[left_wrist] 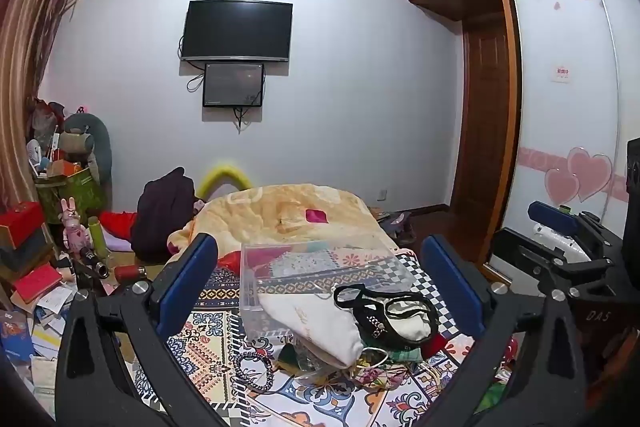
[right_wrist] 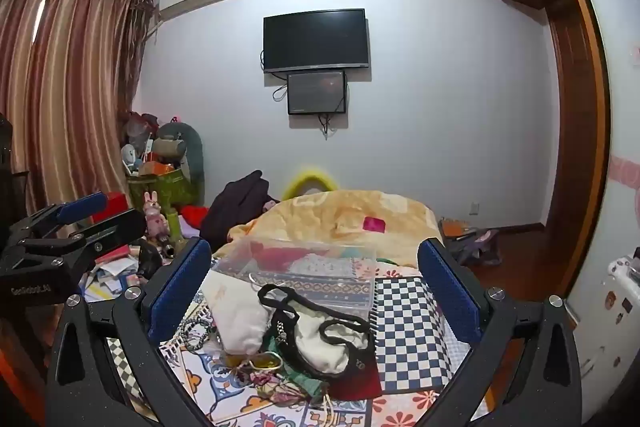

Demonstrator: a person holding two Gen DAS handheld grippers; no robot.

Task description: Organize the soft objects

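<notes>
Left tool [left_wrist: 320, 281] fills the bottom of the left wrist view, blue pads spread wide, nothing between them. Right tool [right_wrist: 314, 285] is the same: jaws wide apart, empty, hovering w/o contact.

Just past both, lower centre of frame, sits the soft pile [left_wrist: 360, 331]: a white cloth pouch [left_wrist: 316, 323], a cream piece w/ black straps [left_wrist: 384, 311], a beaded bracelet [left_wrist: 254, 371] at its left, yellow-framed glasses [right_wrist: 262, 363] and crumpled floral fabric underneath. Behind it, touching the pile, a clear plastic box [left_wrist: 316, 267] w/ some folded fabric inside.

Looks like the pick stage: nothing grasped yet. Next move prob needs one tool lowered onto a single item, likely the pouch on top, and closed on a fold w/o snagging the straps.

All of it lies on a bed w/ a patchwork sheet [left_wrist: 208, 343]; a yellow blanket [left_wrist: 288, 211] is mid-frame. Beyond: clutter at left, curtain [right_wrist: 60, 87], wall TV [left_wrist: 237, 30], wardrobe [left_wrist: 568, 87] at right.
</notes>
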